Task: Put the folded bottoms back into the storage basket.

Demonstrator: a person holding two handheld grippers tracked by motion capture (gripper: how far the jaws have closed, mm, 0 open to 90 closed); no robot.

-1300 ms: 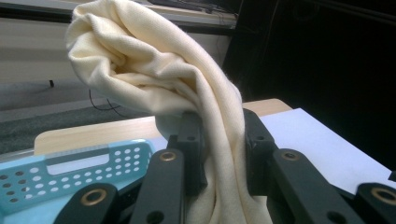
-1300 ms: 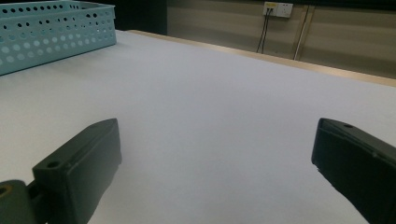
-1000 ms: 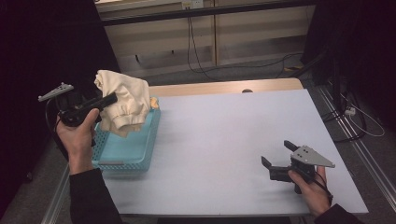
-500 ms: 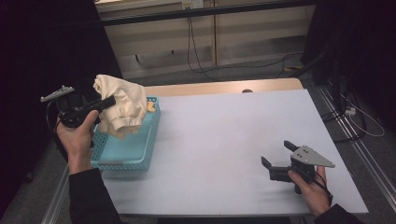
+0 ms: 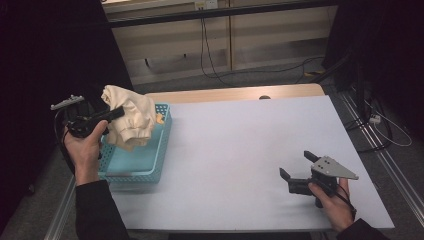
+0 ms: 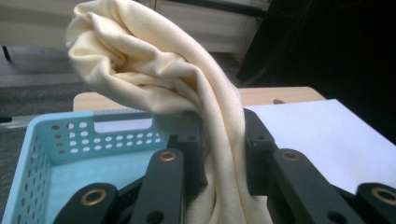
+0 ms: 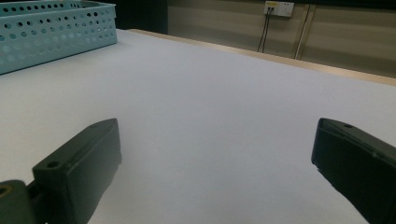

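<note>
High view: left gripper [image 5: 114, 114] has a cream cloth [image 5: 131, 120] pinched, hanging over the blue basket [image 5: 150, 172] at the table's [image 5: 240, 150] left edge. Right gripper [image 5: 297, 172] rests near right, jaws wide, nothing in them. Left gripper view: the cloth [image 6: 187, 93] looks soft, light and floppy, so grabbing a bunched fold works best. Right gripper view: bare table, basket [image 7: 51, 32] far left.

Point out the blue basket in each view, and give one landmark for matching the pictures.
High view: basket at the table's left edge, under the cloth.
Left gripper view: basket lower left, behind the fingers that clamp the cloth.
Right gripper view: basket in the top left corner, far across the table.
Shared landmark: the white table top.
</note>
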